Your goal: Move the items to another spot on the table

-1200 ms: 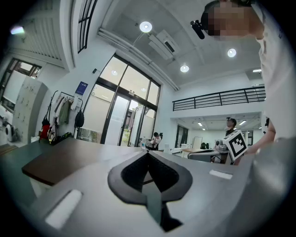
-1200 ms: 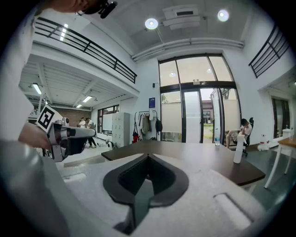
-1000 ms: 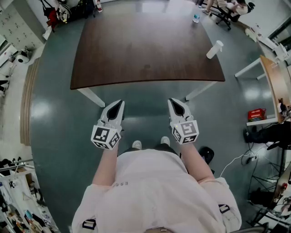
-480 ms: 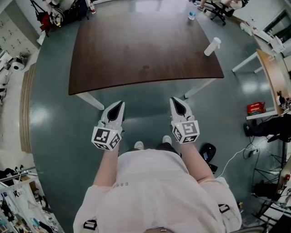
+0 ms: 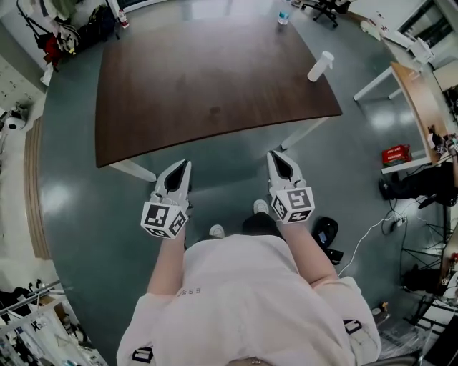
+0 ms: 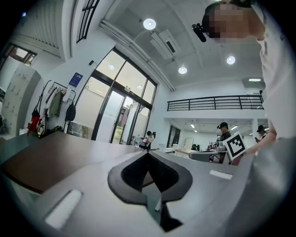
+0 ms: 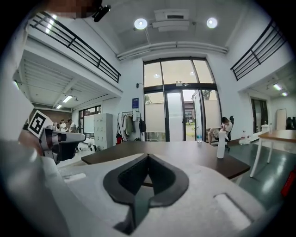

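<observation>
Two claws: left claw (image 5: pixel 187 163) and right claw (image 5: pixel 273 155) each have their tips pressed together with nothing between them. They are held side by side in the lower middle of the head view, over the floor and short of the table's near edge.
White bottle (image 5: pixel 320 66): plain white cylinder with a narrower cap, standing upright at the table's right edge, upper right of the head view, well apart from both claws.
Small bottle (image 5: pixel 284 16): clear and bluish, at the table's far edge, top of the head view.
Table (image 5: pixel 207 78): dark brown top on white legs.
Floor (image 5: pixel 71 186): glossy grey-green.
Room: tall glass doors (image 7: pixel 175 111) behind the table, a clothes rack (image 7: pixel 134 125) beside them, a railed gallery (image 7: pixel 78 46) at upper left, round ceiling lights (image 7: pixel 140 23).
</observation>
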The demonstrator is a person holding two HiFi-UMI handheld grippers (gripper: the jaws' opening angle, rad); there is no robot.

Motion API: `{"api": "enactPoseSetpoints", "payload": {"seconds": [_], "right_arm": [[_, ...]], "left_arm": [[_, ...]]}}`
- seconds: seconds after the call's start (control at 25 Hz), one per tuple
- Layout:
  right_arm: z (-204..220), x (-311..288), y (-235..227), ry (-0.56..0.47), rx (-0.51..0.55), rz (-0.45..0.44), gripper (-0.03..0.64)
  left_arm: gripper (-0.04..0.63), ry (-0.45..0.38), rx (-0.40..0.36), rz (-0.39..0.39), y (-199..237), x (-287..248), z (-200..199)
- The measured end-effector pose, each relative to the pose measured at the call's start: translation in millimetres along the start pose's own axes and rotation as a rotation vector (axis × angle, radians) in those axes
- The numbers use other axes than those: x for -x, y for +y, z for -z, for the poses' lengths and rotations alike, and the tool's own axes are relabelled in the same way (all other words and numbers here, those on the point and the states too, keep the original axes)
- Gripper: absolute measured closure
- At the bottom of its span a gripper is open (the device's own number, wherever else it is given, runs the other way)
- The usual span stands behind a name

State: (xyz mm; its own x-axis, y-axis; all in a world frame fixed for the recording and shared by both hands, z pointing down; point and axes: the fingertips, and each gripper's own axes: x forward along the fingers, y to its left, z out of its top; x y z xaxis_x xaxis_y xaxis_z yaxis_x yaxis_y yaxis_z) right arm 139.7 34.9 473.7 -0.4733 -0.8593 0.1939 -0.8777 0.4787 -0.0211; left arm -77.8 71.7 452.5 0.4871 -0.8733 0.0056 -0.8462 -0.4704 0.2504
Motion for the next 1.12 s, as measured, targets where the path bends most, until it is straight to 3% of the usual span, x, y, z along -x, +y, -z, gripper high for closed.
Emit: {"api": "enactPoseSetpoints", "payload": {"seconds": [0.36,0.8,1.12], "right_arm": [[2.7,-25.8,-95.2,0.0,-0.033,0.029,0.626],[-29.5,-86.6,-264.3,-0.017,0.02,-0.047,0.626],[-27.9,-112.6,-380.0,-0.002,0.013,-0.022,0.626]], "left_arm": [[0.578,0.027,0.001,-0.015,-17.8,-78.4,15.9],[0.578,-0.005,-0.012,-0.055,-61.4,-251.1,8.6],[0.578,-0.006,-0.03,-0.033,-91.4,-357.1,10.4]]}}
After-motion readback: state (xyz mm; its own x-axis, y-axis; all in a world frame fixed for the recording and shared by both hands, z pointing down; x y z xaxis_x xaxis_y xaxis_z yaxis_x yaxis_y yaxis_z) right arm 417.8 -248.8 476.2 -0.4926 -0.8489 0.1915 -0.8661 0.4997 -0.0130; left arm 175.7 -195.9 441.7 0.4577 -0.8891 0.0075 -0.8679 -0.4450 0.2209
